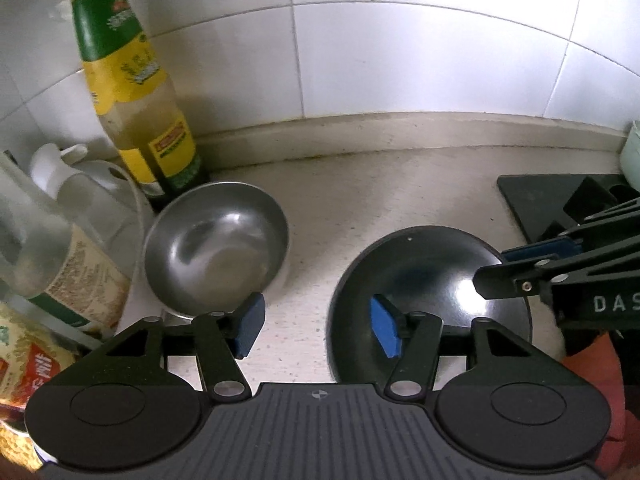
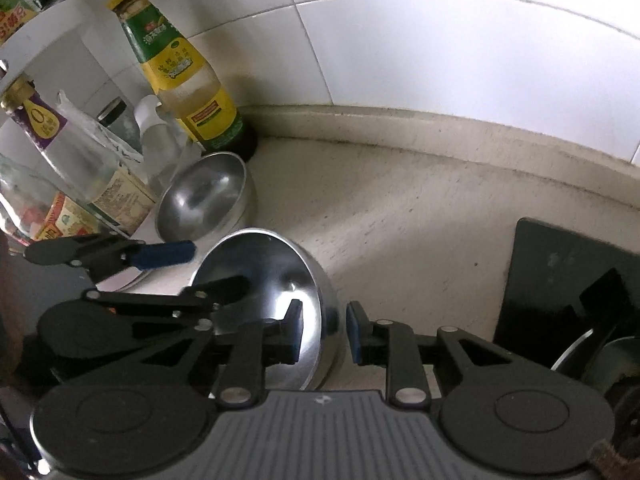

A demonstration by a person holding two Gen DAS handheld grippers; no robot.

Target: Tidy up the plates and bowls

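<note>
Two steel bowls sit on the beige counter. The far bowl (image 1: 216, 246) stands by the bottles; it also shows in the right wrist view (image 2: 204, 196). The near bowl (image 1: 428, 280) lies to its right. My left gripper (image 1: 318, 326) is open and empty, over the counter between the two bowls. My right gripper (image 2: 324, 332) straddles the right rim of the near bowl (image 2: 276, 280), one pad inside and one outside, with gaps at both pads. Its fingers (image 1: 520, 276) reach in from the right in the left wrist view.
A tall yellow-and-green sauce bottle (image 1: 132, 92) and several other bottles (image 1: 60, 264) crowd the left corner. White tiled wall (image 1: 400, 60) runs behind. A black stove top (image 2: 560, 288) is at the right, with a pale container (image 1: 632, 156) beyond it.
</note>
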